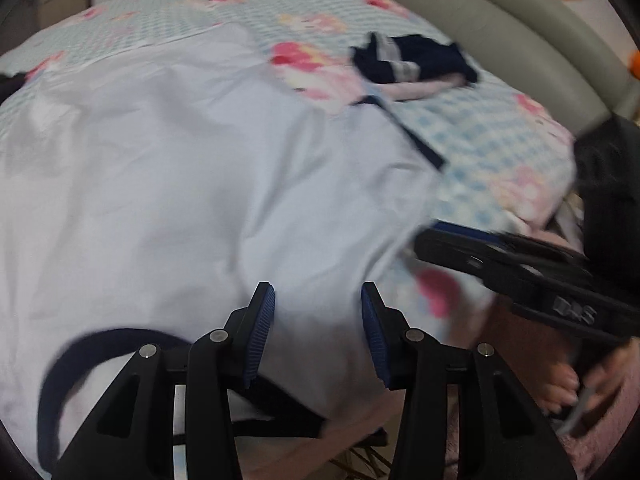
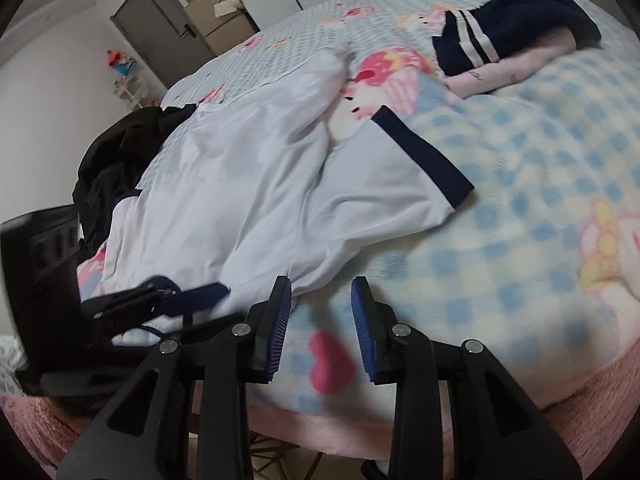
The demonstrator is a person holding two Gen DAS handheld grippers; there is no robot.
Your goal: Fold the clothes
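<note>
1. Black clothing heap [image 2: 116, 160] at the bed's left edge, touching the shirt's far left side.
2. White shirt [image 2: 256, 184] with navy trim spread flat on the checked cartoon blanket [image 2: 520, 200]; long axis runs from near-left collar to far-right hem, navy-cuffed sleeve [image 2: 424, 156] sticking out to the right.
3. Left gripper [image 1: 318, 320] over the shirt by the navy collar [image 1: 80, 356]; jaws partly apart, cloth under them, grip unclear.
4. Right gripper [image 2: 320, 312] at the shirt's near edge; jaws narrowly apart over blanket, nothing between.
5. Navy striped garment [image 2: 500, 28] far right, well apart from the shirt.
</note>
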